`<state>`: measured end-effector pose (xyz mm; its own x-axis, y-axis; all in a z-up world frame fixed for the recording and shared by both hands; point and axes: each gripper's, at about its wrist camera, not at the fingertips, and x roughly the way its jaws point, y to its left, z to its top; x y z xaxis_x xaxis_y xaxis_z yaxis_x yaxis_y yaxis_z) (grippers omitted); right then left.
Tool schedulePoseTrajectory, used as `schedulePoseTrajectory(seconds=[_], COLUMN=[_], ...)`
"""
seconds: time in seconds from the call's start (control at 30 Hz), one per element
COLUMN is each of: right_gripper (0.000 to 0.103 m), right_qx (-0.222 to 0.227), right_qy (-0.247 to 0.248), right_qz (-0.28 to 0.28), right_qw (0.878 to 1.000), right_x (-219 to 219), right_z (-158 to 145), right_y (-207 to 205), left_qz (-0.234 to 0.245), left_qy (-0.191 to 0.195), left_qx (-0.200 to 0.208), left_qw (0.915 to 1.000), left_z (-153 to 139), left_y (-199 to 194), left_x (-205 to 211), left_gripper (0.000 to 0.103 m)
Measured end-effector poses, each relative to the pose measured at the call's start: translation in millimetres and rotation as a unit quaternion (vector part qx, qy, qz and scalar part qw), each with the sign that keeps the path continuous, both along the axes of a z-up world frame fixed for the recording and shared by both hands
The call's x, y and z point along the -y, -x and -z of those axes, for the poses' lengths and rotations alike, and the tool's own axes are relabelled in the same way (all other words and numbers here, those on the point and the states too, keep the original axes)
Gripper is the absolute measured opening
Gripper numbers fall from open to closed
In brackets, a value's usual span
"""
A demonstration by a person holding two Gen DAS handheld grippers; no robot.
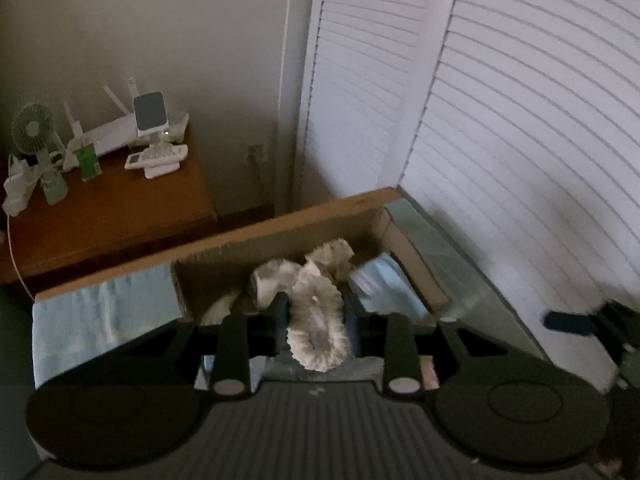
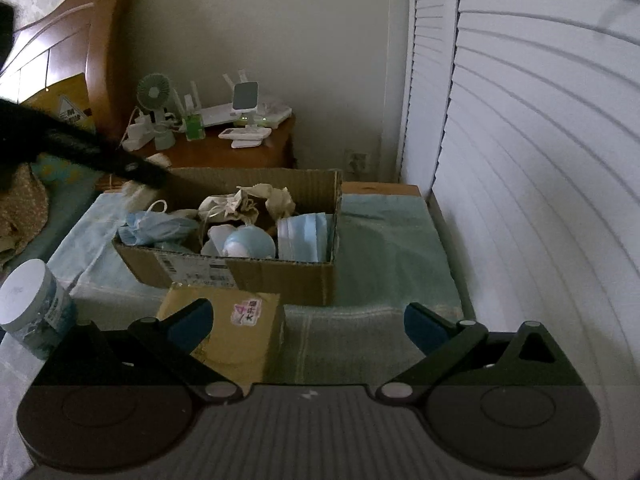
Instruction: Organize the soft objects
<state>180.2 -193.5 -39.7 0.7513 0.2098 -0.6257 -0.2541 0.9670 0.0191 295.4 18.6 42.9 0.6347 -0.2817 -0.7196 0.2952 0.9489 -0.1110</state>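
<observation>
1. Above the cardboard box, the left tongs stand narrow, pinched on a white frilly cloth piece that hangs between the pads. The risk is a thin hold: the cloth is limp and bunched, so it may slide out on the near side of the box and land on the blue towel instead of inside.

2. Inside the box lie more crumpled white cloths and a stack of blue face masks against its right wall. If the held piece is let go over the masks, it could cover them and muddle the sorting.

3. The right tongs stand wide with nothing between them, near the front of the box, above a small yellow carton that sits against the box's front wall. I judge that a reach into the box from here could clip that carton or the front wall and shove the light box across the towel.

4. Left of the box's front corner stands a white-lidded jar. A sideways swing of the right tongs could knock it over.

5. A dark sleeve crosses the box's back left corner; both arms working over one box may collide.

6. The room is dim, so edges inside the box are hard to judge.
</observation>
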Motion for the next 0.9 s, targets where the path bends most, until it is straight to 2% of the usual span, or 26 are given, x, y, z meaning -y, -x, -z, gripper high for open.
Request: schedulePoseTrajectory(seconds=[0.03, 0.07, 0.1, 0.13, 0.17, 0.23, 0.37, 0.47, 0.67, 0.8, 0.9], right_gripper=[0.103, 0.103, 0.103, 0.103, 0.103, 0.103, 0.103, 0.103, 0.103, 0.103, 0.103], right_qx=[0.003, 0.005, 0.008, 0.01, 0.012, 0.018, 0.023, 0.022, 0.009, -0.006, -0.014], right_qy=[0.002, 0.003, 0.003, 0.004, 0.005, 0.004, -0.003, -0.005, -0.005, -0.007, -0.003], right_qz=[0.001, 0.0, -0.001, -0.002, -0.003, -0.005, -0.007, -0.004, 0.018, 0.039, 0.052], right_qw=[1.0, 1.0, 1.0, 1.0, 1.0, 1.0, 1.0, 1.0, 1.0, 0.999, 0.999], right_x=[0, -1, -1, 0, -1, -1, -2, -4, -6, -9, -13], right_z=[-1, -3, -4, -6, -7, -10, -17, -20, -23, -26, -27], right_y=[2, 3, 4, 6, 8, 12, 17, 21, 28, 33, 40], left_qz=[-0.005, -0.011, -0.016, -0.023, -0.027, -0.032, -0.05, -0.066, -0.089, -0.117, -0.138], left_qy=[0.0, -0.001, -0.003, -0.004, -0.006, -0.008, -0.007, -0.01, -0.048, -0.072, -0.049], left_qx=[0.003, 0.003, 0.004, 0.01, 0.017, 0.033, 0.053, 0.079, 0.113, 0.096, 0.071], left_qw=[1.0, 0.9999, 0.9999, 0.9997, 0.9995, 0.9989, 0.9973, 0.9946, 0.9885, 0.9858, 0.9867], left_z=[2, 3, 5, 6, 7, 8, 2, -3, -2, 3, 5], left_y=[-4, -7, -9, -9, -7, -1, 15, 37, 85, 112, 131], left_x=[1, 2, 2, 3, 3, 1, -3, -6, -4, -1, -3], left_gripper=[0.038, 0.051, 0.058, 0.073, 0.083, 0.091, 0.099, 0.102, 0.102, 0.102, 0.102])
